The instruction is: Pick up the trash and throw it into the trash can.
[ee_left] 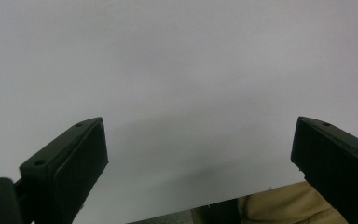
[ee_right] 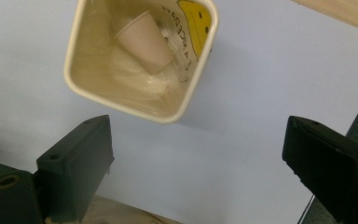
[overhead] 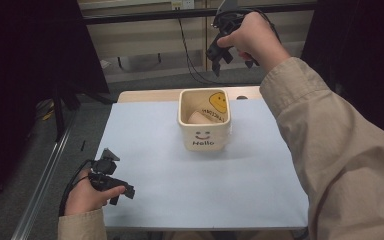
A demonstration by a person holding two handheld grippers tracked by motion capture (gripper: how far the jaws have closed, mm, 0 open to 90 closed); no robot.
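A cream square bin [overhead: 203, 134] [ee_right: 89, 91] with a smiley face and "Hello" on its front stands at the far middle of the pale blue mat [overhead: 190, 185]. Inside it lies a paper cup [ee_right: 144, 43] [overhead: 198, 118] on its side, with clear plastic under it. My right gripper [overhead: 219, 59] [ee_right: 198, 163] hangs high above and behind the bin, open and empty, looking down into it. My left gripper [overhead: 125, 192] [ee_left: 200, 163] rests low at the mat's near left edge, open, with nothing between its jaws.
The mat covers a wooden table [overhead: 145, 95] whose far edge shows behind the bin. A metal rail [overhead: 45, 175] runs along the floor at the left. Cables [overhead: 187, 55] hang behind the table. A beige sleeve [overhead: 330, 150] crosses the right side.
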